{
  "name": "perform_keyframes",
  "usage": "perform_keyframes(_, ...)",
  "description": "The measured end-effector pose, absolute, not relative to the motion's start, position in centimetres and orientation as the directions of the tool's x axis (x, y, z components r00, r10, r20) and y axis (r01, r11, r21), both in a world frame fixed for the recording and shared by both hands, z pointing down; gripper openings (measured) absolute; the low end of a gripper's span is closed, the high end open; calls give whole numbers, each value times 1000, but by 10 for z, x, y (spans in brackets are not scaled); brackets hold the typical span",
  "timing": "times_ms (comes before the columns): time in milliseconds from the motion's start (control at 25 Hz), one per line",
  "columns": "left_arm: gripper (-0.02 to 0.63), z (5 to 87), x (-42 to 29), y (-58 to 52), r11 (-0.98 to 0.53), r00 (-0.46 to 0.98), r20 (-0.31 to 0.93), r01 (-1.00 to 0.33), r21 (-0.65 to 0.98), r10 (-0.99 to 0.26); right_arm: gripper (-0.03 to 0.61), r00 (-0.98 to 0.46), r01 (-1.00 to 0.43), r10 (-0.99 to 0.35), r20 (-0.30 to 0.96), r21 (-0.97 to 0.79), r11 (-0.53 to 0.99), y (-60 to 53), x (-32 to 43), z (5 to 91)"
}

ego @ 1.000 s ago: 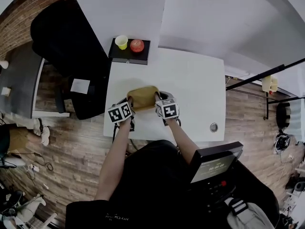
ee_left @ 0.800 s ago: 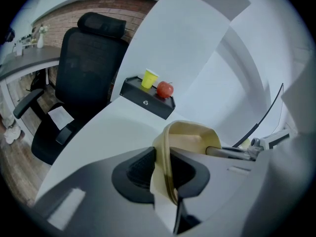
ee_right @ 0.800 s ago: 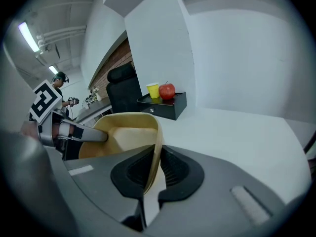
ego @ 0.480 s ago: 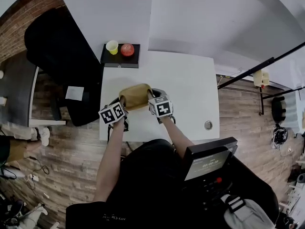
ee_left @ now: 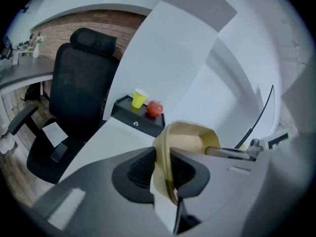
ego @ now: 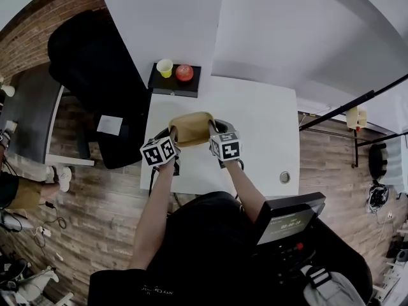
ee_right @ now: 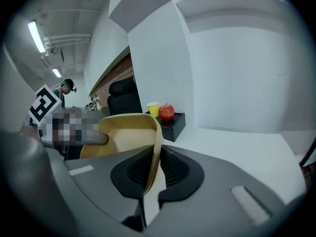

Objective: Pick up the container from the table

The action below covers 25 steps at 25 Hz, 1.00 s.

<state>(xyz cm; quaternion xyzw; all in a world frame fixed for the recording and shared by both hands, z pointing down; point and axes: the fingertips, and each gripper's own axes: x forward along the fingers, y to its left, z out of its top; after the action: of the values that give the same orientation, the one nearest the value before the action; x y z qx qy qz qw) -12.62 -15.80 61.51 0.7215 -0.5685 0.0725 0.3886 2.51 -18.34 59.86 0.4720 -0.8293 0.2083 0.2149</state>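
Both tools have risen a little, carrying the container (ego: 190, 127) with them, so it now seems clear of the bench (ego: 261, 126); the pick-up looks nearly done. The left tool (ego: 171, 139) and right tool (ego: 212, 134) each pinch an opposite rim wall. Its long axis runs between them, mouth upward.

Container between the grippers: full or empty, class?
Empty, as far as shown: the container shows only bare tan inner walls in both gripper views.
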Motion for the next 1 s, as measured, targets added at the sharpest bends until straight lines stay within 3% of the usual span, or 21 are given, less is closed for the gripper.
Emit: perform_keyframes(1000,54,518,-138,-182,-152,316,365,-898,412,-876,29,-485,-869,-788,378,-107,483,-204,16,507)
